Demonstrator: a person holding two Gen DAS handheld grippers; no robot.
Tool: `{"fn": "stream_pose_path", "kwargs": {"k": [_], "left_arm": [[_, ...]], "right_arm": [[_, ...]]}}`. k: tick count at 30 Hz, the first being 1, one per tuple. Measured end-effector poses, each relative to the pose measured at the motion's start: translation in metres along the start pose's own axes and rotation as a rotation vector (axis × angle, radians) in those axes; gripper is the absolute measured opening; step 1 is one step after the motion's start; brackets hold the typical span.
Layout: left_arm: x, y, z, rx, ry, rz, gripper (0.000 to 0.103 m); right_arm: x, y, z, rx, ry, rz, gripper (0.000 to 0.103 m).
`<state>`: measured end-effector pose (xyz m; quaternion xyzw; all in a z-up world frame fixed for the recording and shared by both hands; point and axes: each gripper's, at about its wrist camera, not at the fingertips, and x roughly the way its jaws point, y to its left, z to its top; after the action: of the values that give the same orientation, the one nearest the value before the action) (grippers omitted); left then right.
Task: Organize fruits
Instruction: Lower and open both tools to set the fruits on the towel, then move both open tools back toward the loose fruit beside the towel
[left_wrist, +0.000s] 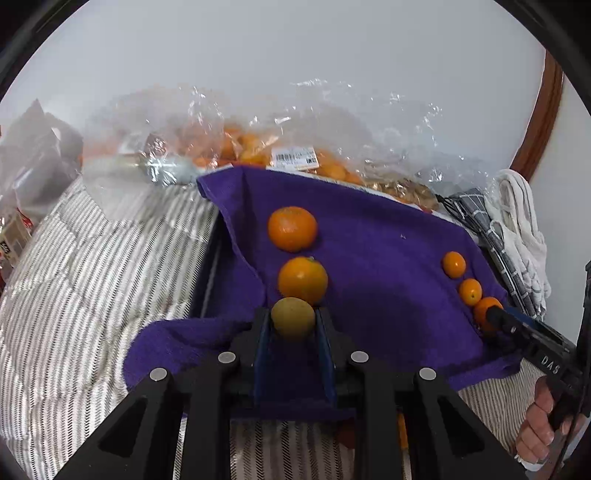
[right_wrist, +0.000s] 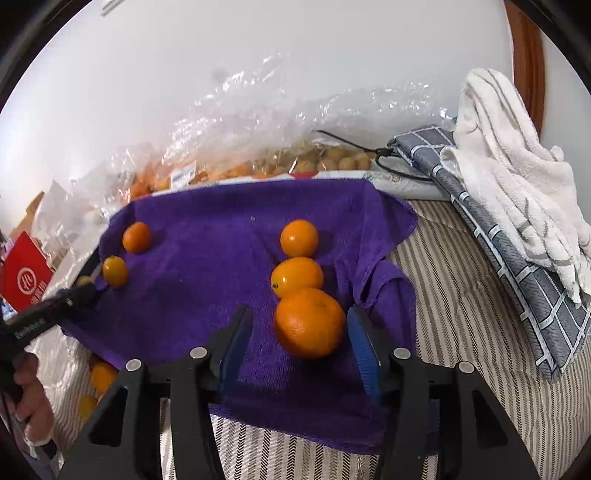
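A purple towel (left_wrist: 384, 254) (right_wrist: 221, 236) holds two rows of fruit. In the left wrist view my left gripper (left_wrist: 293, 321) is shut on a yellowish-green fruit (left_wrist: 293, 318), right behind two oranges (left_wrist: 303, 279) (left_wrist: 292, 228). In the right wrist view my right gripper (right_wrist: 299, 328) is open around a large orange (right_wrist: 309, 322); its jaws stand apart from it. Two smaller oranges (right_wrist: 297, 277) (right_wrist: 299, 237) line up beyond. The left row (right_wrist: 115, 271) (right_wrist: 136, 237) also shows there, and the right gripper shows in the left wrist view (left_wrist: 495, 315).
Clear plastic bags of oranges (left_wrist: 251, 147) and small yellow fruit (right_wrist: 332, 158) lie behind the towel. A grey checked cloth (right_wrist: 517, 266) and a white towel (right_wrist: 517, 177) lie at the right. A striped bedcover (left_wrist: 92, 258) is underneath. Loose fruit (right_wrist: 103, 374) lies off the towel's near-left edge.
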<state>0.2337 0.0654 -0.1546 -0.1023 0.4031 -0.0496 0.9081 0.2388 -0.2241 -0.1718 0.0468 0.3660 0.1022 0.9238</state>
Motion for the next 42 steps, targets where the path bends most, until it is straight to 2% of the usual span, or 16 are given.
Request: {"fn": "stream_pose_path", "kwargs": {"k": [6,13,19,22,27,32,34,38,42], "left_arm": [[0.004,-0.003,-0.002,0.016,0.017,0.014,0.024],[0.005,-0.006,-0.004,0.037,0.016,0.028,0.024],[0.005,-0.003,-0.003,0.022,0.021,0.005,0.024],[0.003,-0.001,-0.001,0.005,0.022,-0.018,0.024],[-0.012,0.005,0.002,-0.016,-0.050,-0.045,0.041],[-0.024,0.005,0.004,-0.018,-0.099,-0.073,0.042],[-0.027,0.002,0.003,-0.004,-0.108,-0.069,0.042],[-0.033,-0.003,0.000,0.037,-0.129,-0.037,0.042],[-0.047,-0.001,-0.006,0.057,-0.128,-0.001,0.042]], "right_arm": [[-0.007,-0.009,0.004,0.050,-0.031,0.010,0.056],[-0.009,-0.005,0.003,0.025,-0.055,-0.043,0.056],[-0.018,0.001,-0.002,-0.018,-0.104,-0.058,0.056],[-0.018,-0.001,-0.003,-0.012,-0.091,-0.044,0.053],[-0.033,-0.009,-0.001,0.032,-0.155,-0.056,0.053],[-0.047,-0.009,-0.001,0.048,-0.082,-0.056,0.054],[-0.055,-0.003,-0.006,0.030,-0.070,-0.057,0.060],[-0.068,0.019,-0.021,-0.030,-0.065,-0.055,0.063],[-0.071,0.046,-0.041,-0.074,-0.043,0.002,0.064]]}}
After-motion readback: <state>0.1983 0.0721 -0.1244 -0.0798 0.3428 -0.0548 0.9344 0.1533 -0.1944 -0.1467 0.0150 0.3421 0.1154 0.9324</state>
